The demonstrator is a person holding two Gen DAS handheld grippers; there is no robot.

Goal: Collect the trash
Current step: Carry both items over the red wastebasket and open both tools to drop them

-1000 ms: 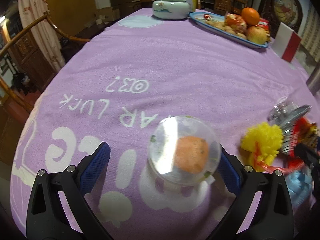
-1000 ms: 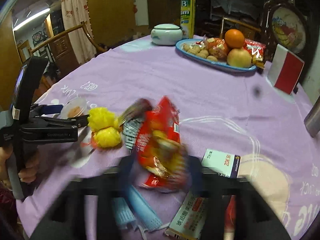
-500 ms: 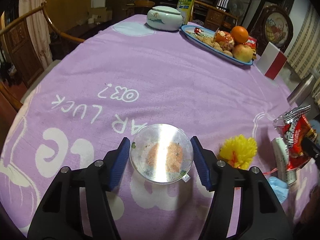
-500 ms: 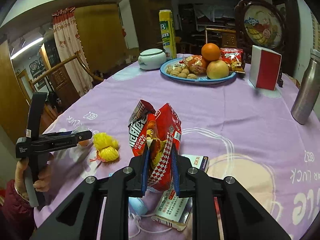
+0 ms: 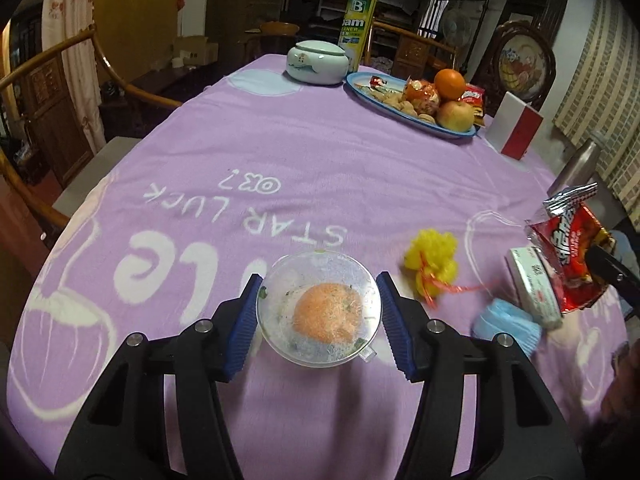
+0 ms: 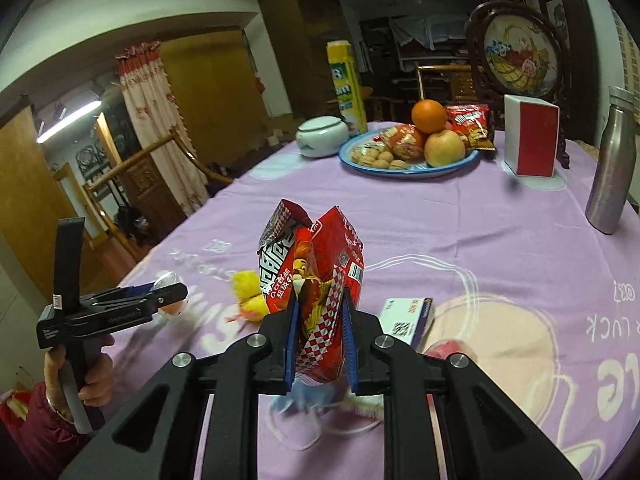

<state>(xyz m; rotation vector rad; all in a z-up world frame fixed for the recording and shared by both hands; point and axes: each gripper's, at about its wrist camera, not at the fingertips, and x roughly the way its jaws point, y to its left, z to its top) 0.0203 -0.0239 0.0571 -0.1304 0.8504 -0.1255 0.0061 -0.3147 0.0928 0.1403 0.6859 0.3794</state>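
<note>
Currently, on the scene: a purple-clothed bench [image 5: 320, 152] with white lettering, seen from two wrist cameras.
Left hand-held gripper [image 5: 319, 312]: its blue pads sit against both sides of a clear plastic cup [image 5: 319, 308], clamped on it; the cup holds an orange residue with green flecks.
Right hand-held gripper [image 6: 320, 340]: its jaws are pressed together on the lower part of a red snack bag [image 6: 316, 276], which stands upright with its torn top open.
Bag from the left view: the snack bag [image 5: 568, 256] sits at the far right, raised off the cloth.
Other trash: a yellow pom-pom [image 5: 432, 264] with a red string lies on the cloth between cup and bag; a blue mask [image 5: 506, 326] lies near the bag; a small box [image 6: 406, 318] lies just right of the right gripper.
Far end of bench: a blue plate [image 6: 408, 170] with an orange, an apple and nuts, a white lidded jar [image 6: 322, 136], a yellow can [image 6: 346, 88].
Right edge: a steel bottle [image 6: 612, 160] stands upright beside a red and white box [image 6: 530, 140].
</note>
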